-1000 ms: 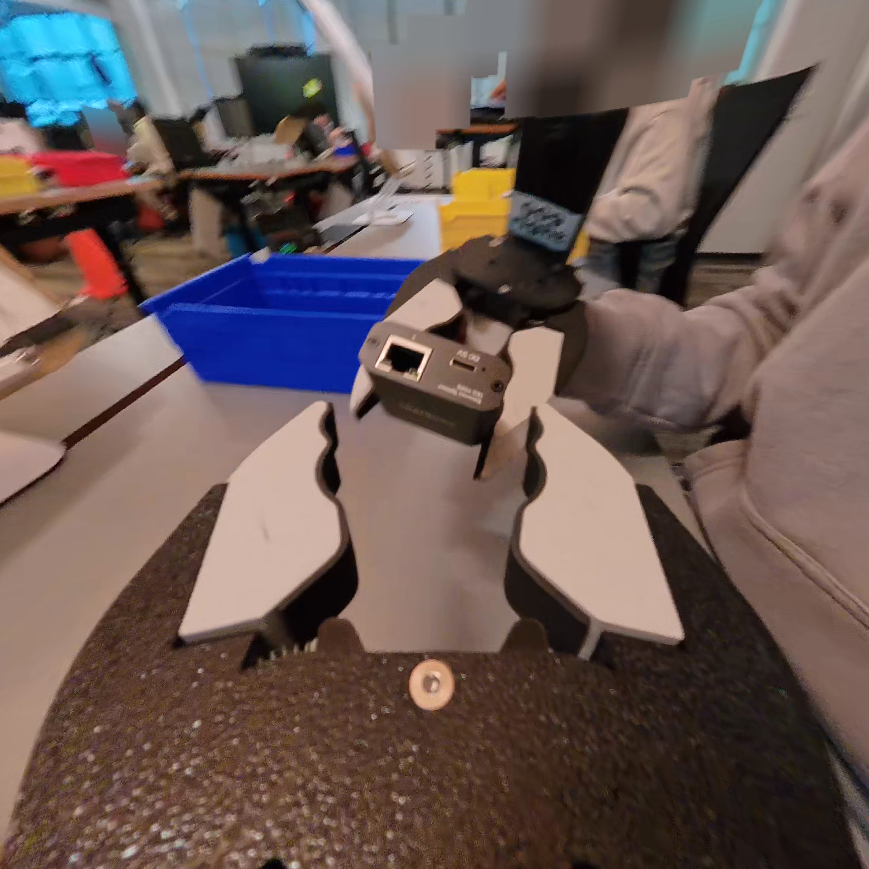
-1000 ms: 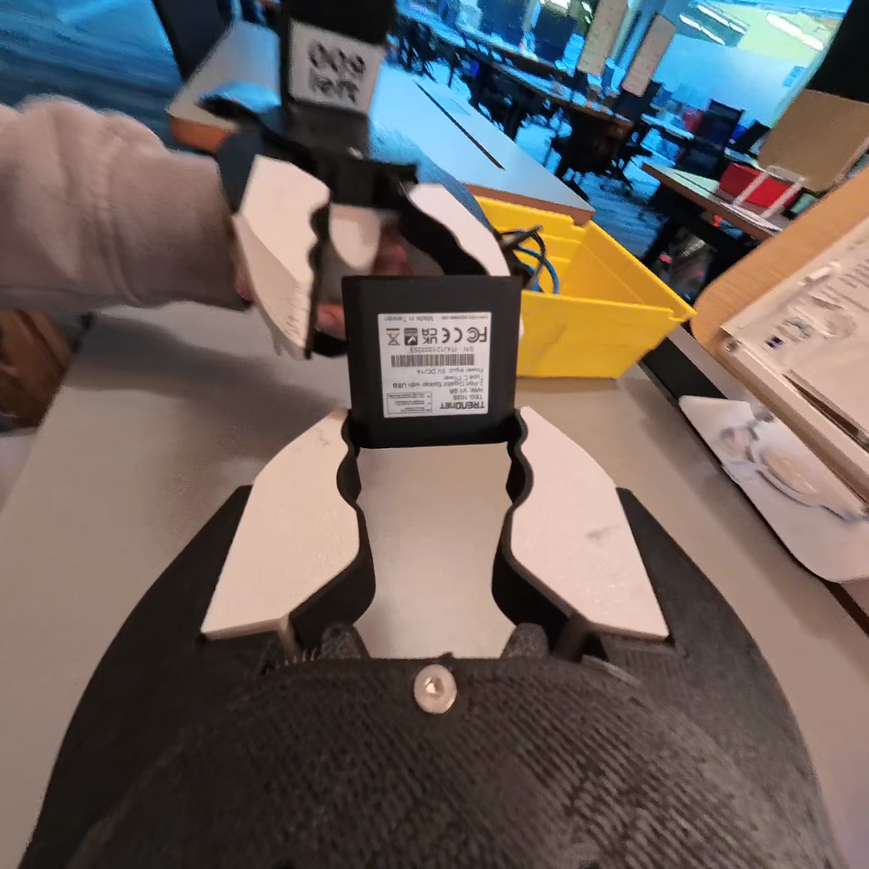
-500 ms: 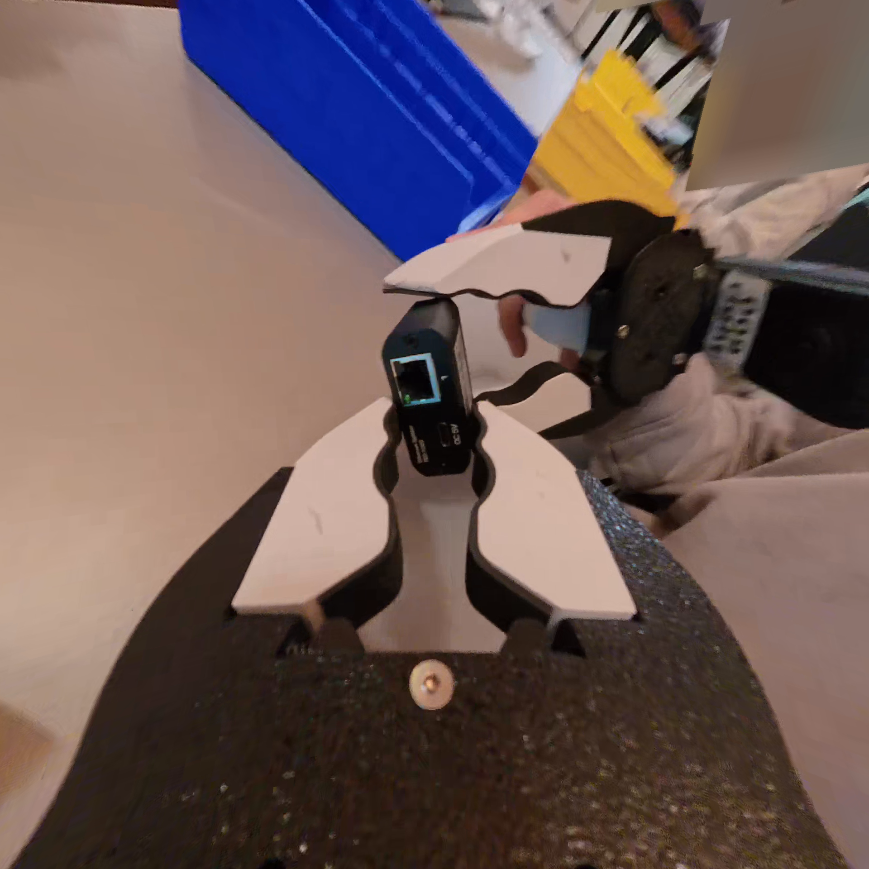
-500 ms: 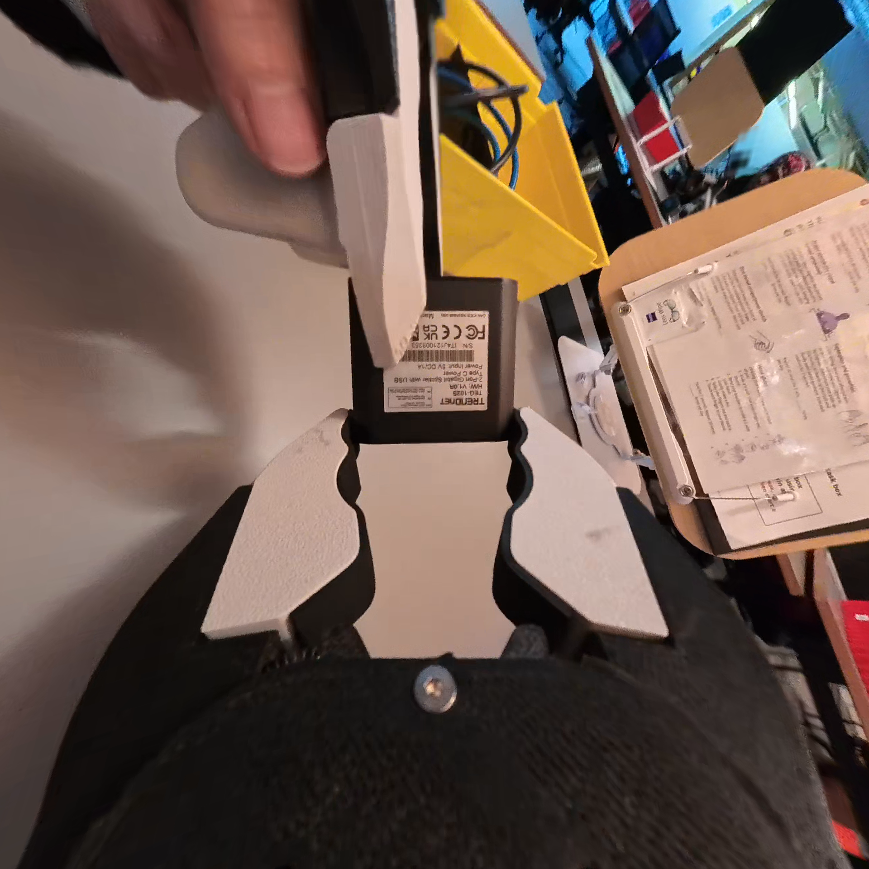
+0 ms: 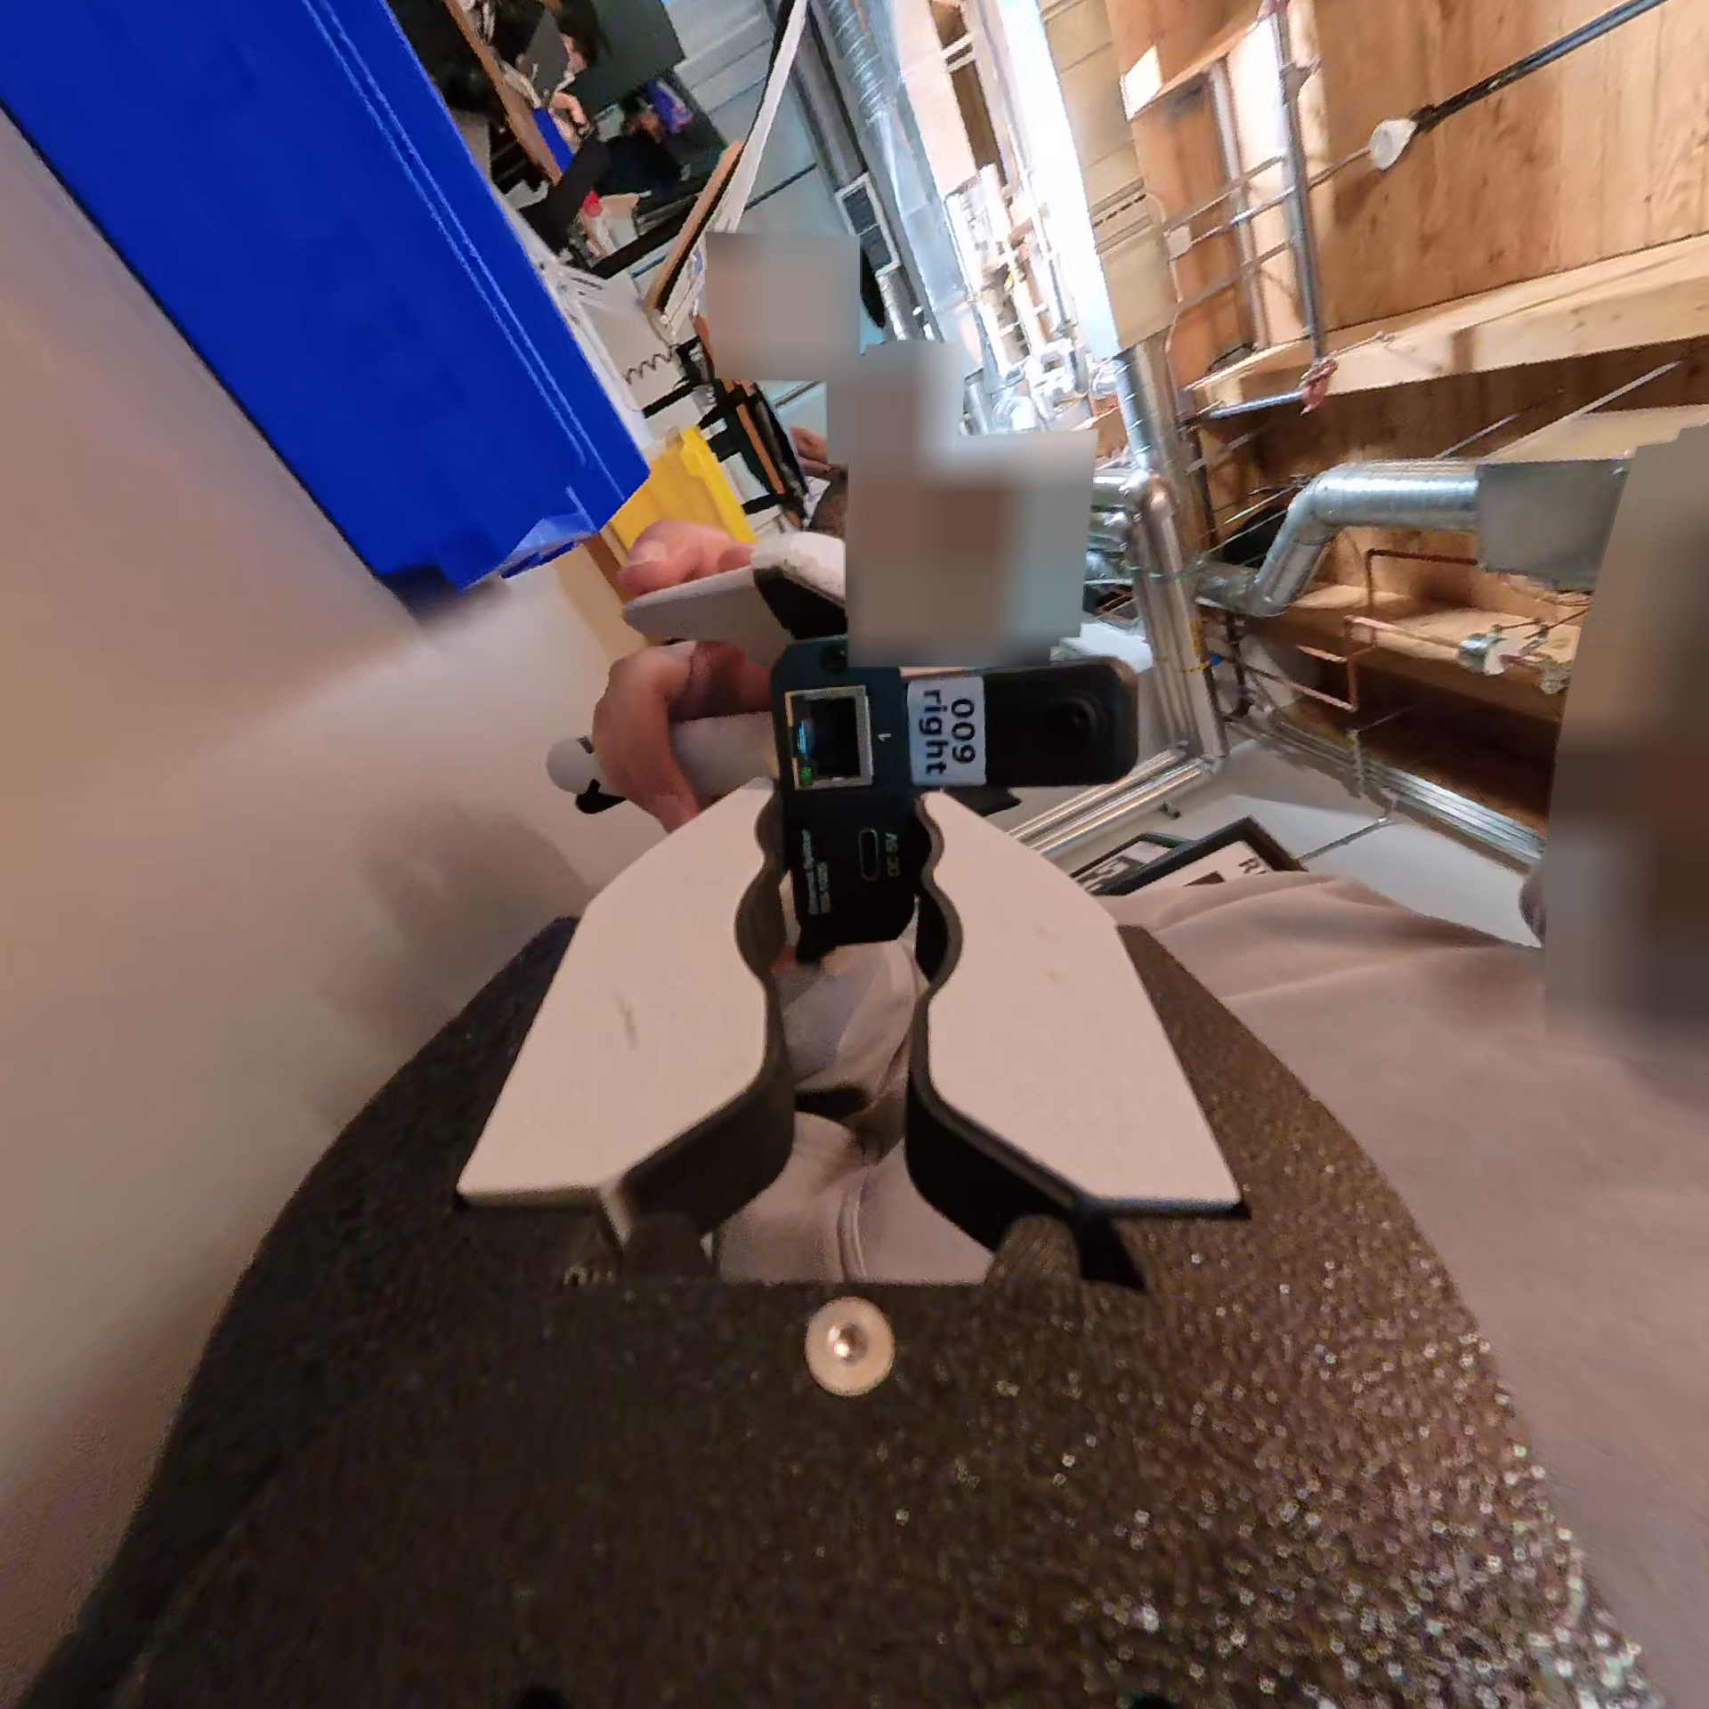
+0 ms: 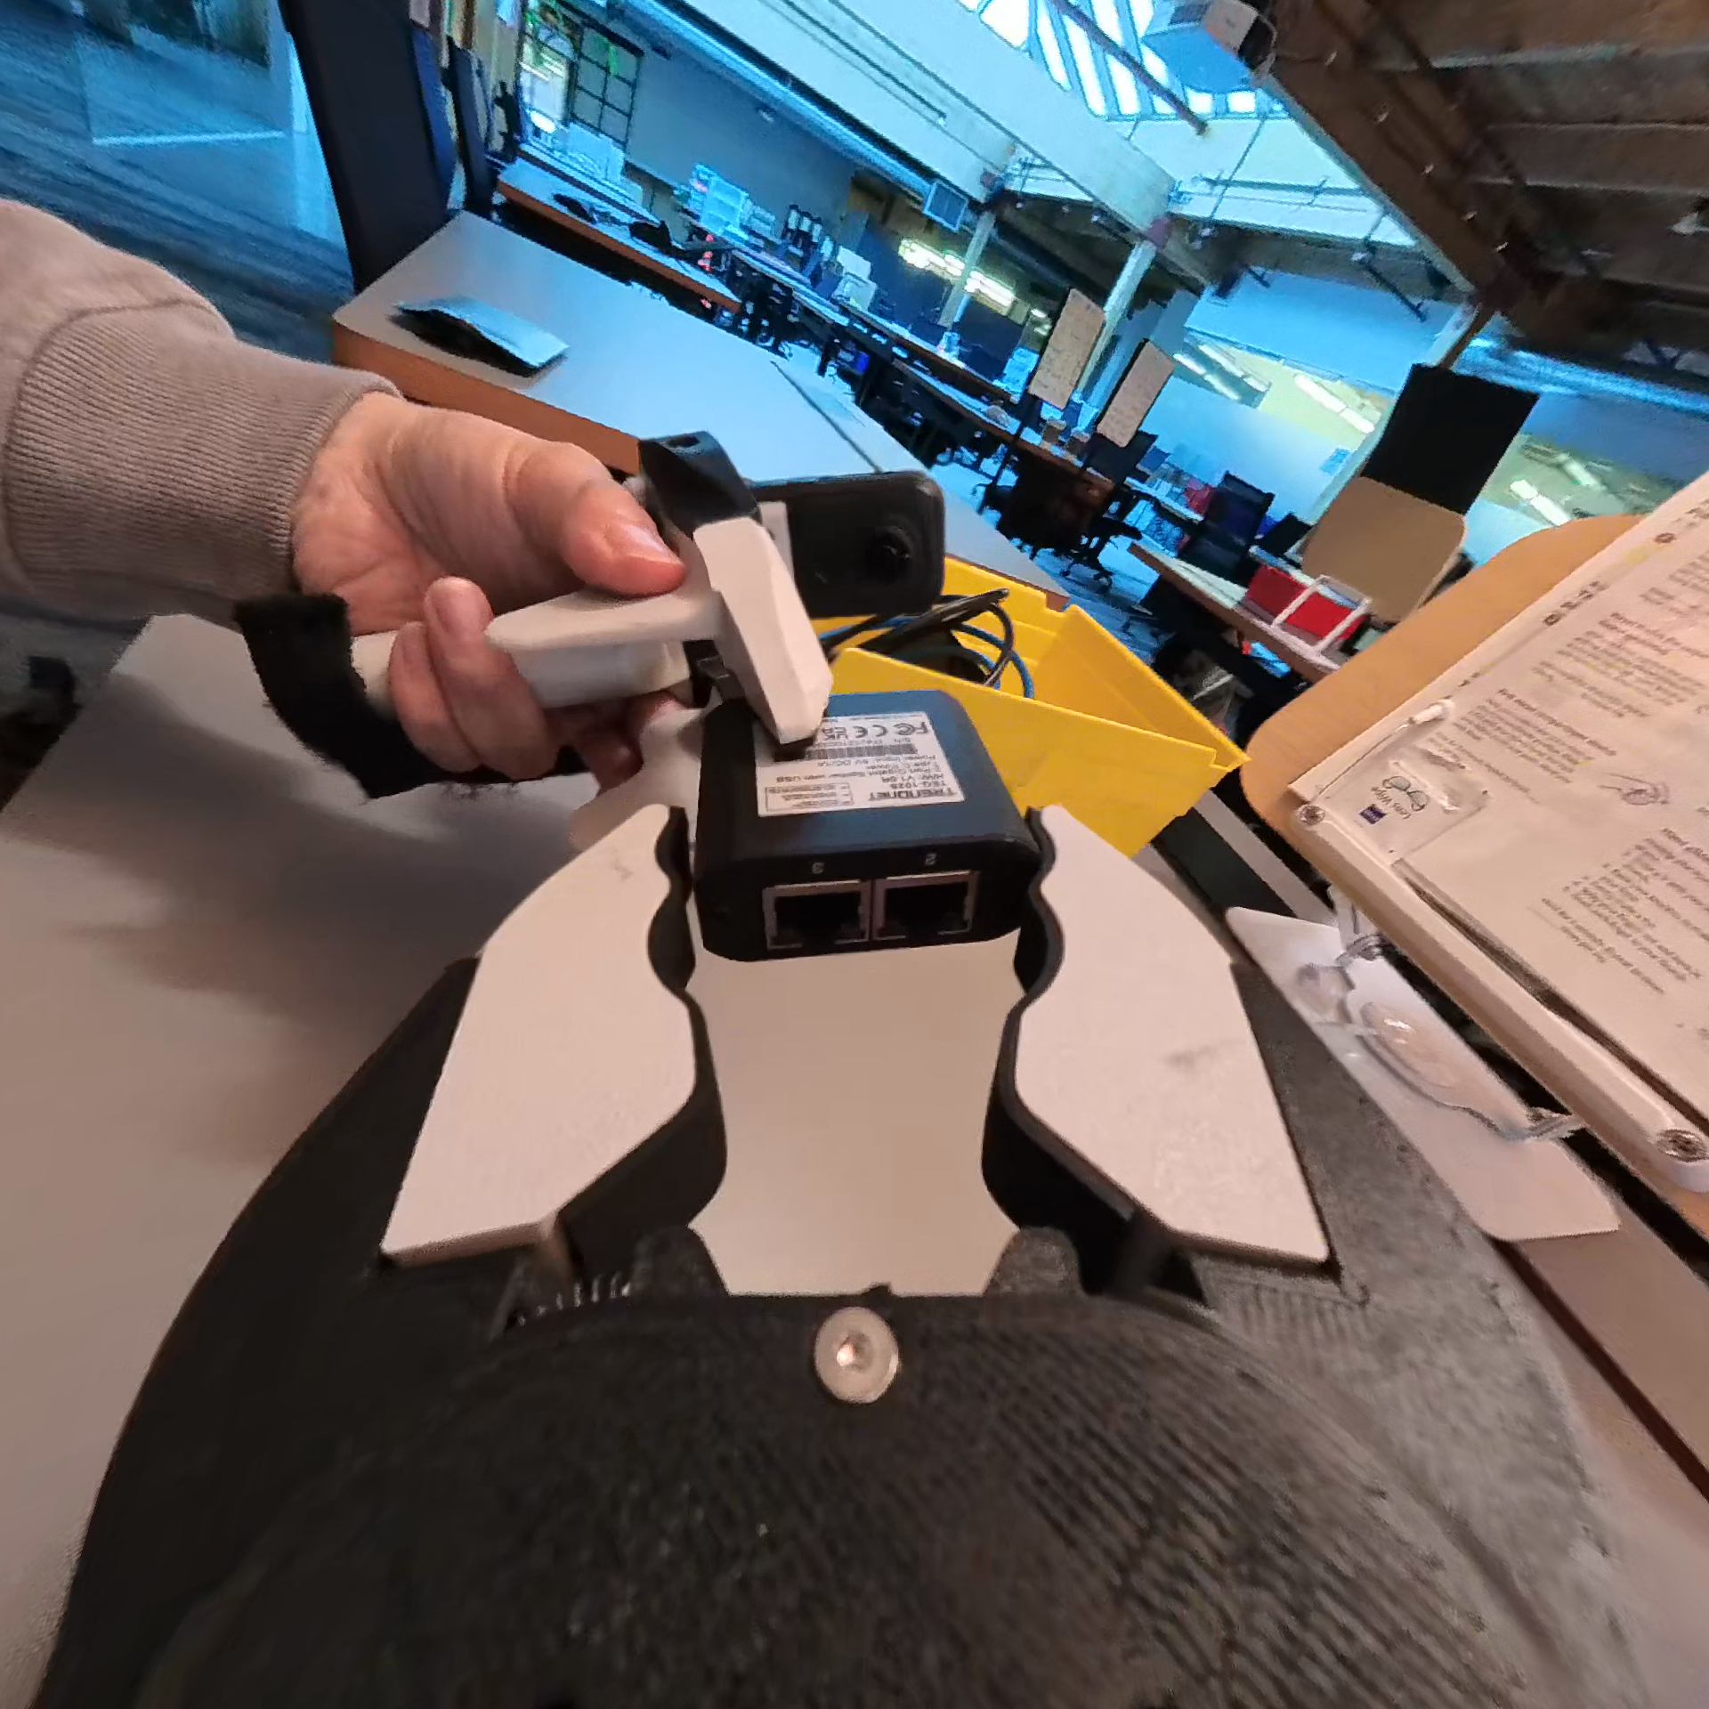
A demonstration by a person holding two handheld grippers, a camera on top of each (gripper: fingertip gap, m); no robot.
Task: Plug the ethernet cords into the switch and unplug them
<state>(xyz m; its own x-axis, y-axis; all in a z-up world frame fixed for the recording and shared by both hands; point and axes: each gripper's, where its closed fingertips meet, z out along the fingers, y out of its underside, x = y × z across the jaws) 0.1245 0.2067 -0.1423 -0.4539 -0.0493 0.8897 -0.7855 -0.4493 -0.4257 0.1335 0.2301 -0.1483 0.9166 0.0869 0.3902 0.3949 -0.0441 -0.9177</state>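
Both grippers (image 5: 846, 860) (image 6: 860, 888) clamp the switch (image 6: 855, 823) above a grey table (image 6: 185, 971) in a workshop.

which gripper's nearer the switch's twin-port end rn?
Right. The right gripper has its fingertips on either side of the twin-port end of the switch; the left gripper clamps the opposite, single-port end.
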